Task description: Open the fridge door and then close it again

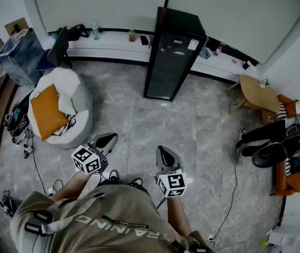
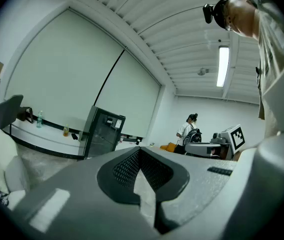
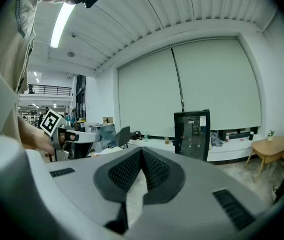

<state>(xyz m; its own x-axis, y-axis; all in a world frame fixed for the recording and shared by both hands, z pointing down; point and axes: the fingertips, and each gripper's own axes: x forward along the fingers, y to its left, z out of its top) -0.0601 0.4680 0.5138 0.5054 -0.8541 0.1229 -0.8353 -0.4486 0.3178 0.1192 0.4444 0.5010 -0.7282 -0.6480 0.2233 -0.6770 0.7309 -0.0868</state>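
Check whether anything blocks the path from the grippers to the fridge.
Nothing visible does. Bare floor lies between the left gripper, the right gripper and the fridge; the beanbag sits off left, the wooden table off right.

Ahead of you the fridge (image 1: 172, 57) stands upright against the far wall's low ledge: tall, black, glass-fronted, door shut, white label near its top.

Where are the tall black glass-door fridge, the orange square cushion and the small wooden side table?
tall black glass-door fridge (image 1: 168, 67), head view, middle of the glass door
orange square cushion (image 1: 48, 112), head view, its centre
small wooden side table (image 1: 258, 91), head view, bare tabletop
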